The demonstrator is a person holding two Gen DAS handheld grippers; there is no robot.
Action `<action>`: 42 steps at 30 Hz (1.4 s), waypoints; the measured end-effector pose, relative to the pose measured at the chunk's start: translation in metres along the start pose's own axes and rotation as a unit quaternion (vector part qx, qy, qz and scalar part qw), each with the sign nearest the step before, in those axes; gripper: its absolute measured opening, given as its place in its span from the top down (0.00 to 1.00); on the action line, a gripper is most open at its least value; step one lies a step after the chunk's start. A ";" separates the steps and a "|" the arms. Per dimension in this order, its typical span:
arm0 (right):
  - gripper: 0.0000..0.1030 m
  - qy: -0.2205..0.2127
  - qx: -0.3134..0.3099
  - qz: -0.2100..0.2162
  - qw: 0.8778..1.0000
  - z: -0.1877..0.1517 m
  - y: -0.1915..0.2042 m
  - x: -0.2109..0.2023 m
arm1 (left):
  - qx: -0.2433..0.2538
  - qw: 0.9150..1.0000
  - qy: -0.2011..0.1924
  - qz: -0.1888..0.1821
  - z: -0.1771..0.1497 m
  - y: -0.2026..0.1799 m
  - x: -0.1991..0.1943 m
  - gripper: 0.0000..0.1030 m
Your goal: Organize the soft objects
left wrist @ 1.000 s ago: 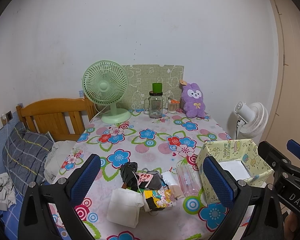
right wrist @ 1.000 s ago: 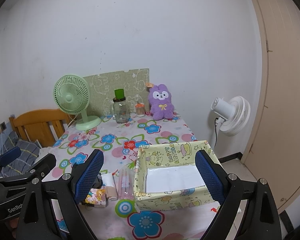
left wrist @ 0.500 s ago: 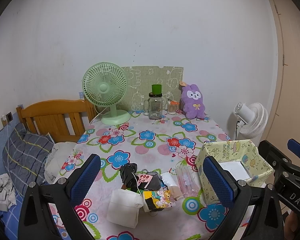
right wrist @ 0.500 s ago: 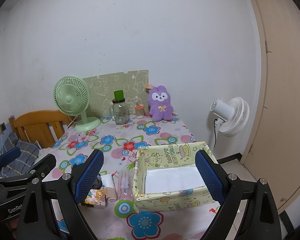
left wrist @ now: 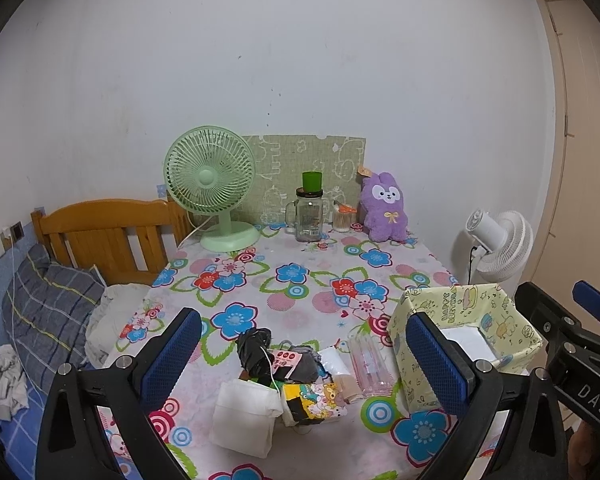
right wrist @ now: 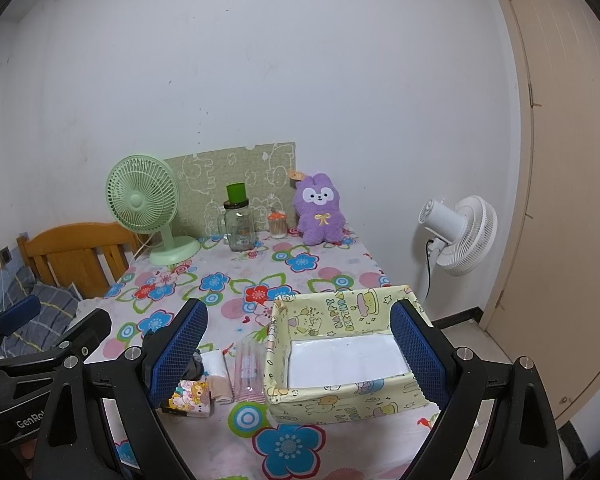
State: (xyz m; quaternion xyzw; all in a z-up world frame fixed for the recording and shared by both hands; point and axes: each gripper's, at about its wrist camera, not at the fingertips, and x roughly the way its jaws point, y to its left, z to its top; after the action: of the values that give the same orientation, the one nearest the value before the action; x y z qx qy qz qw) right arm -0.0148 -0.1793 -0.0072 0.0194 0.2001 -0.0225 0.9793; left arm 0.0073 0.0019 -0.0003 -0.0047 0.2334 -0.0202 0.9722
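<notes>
A pile of small soft things lies at the near edge of the flowered table: a white folded cloth (left wrist: 246, 416), a cartoon-print pack (left wrist: 314, 399), dark socks with a pink tag (left wrist: 276, 354), a beige roll (left wrist: 346, 386) and a clear pink pouch (left wrist: 370, 364). A yellow birthday-print box (right wrist: 340, 356) with a white bottom stands to their right. My left gripper (left wrist: 302, 356) is open and empty above the pile. My right gripper (right wrist: 300, 354) is open and empty over the box's left side.
At the table's back stand a green fan (left wrist: 216, 192), a glass jar with a green lid (left wrist: 310, 214), a small jar (left wrist: 344, 218) and a purple plush rabbit (left wrist: 384, 208). A wooden headboard (left wrist: 100, 236) and bedding are on the left. A white floor fan (right wrist: 458, 234) stands on the right.
Both views have shifted slightly, the cameras drawing a little back and up. The objects on the table have not moved. Both grippers stay open.
</notes>
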 end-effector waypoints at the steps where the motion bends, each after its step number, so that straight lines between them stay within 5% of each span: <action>1: 0.09 0.001 0.000 0.000 1.000 0.000 0.000 0.000 | 0.000 1.000 0.000 0.000 0.000 0.000 0.000 0.01; 21: 0.11 0.012 0.010 0.000 1.000 0.005 0.005 0.022 | 0.006 1.000 0.003 0.000 -0.003 0.005 0.018 0.02; 42: 0.16 0.058 -0.013 0.049 0.997 -0.031 0.047 0.082 | -0.009 0.997 0.069 0.016 -0.040 0.038 0.075 0.11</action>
State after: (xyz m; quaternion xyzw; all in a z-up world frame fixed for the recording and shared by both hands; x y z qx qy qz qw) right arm 0.0510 -0.1341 -0.0669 0.0174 0.2554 0.0290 0.9662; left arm 0.0577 0.0366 -0.0708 -0.0083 0.3002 -0.0032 0.9538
